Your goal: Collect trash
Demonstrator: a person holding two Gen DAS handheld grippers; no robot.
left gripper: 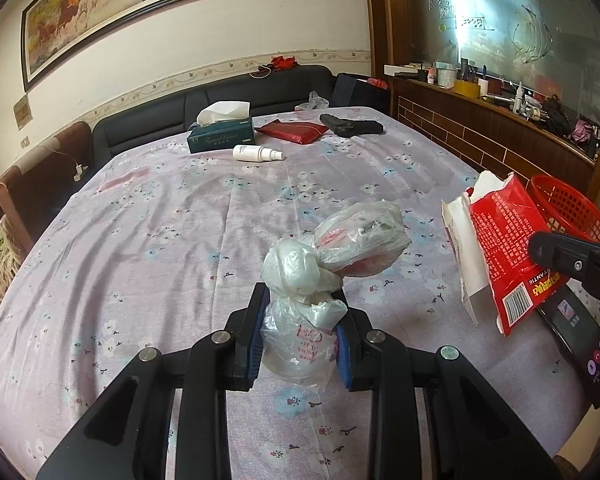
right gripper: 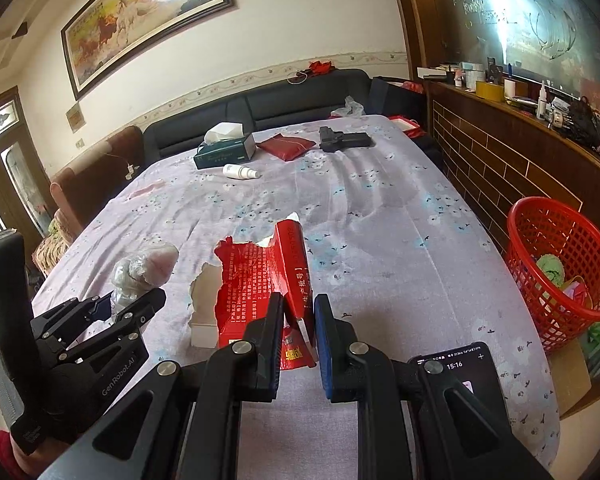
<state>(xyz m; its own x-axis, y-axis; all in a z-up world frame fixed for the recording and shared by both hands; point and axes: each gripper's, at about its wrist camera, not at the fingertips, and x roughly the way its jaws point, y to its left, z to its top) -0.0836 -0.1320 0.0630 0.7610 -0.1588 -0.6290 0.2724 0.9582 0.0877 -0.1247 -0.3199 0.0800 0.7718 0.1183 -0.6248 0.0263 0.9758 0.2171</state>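
Only right wrist view shows red basket (right gripper: 560,272) contents | left gripper (left gripper: 300,320) clamps one plastic bag (left gripper: 328,256) | right gripper (right gripper: 298,320) pinches one torn red carton (right gripper: 268,280)

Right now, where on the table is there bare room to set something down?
Free: the wide middle cloth between the spray bottle and the plastic bag. Crowded: the far end around the tissue box, and the near right by the red carton and phone.
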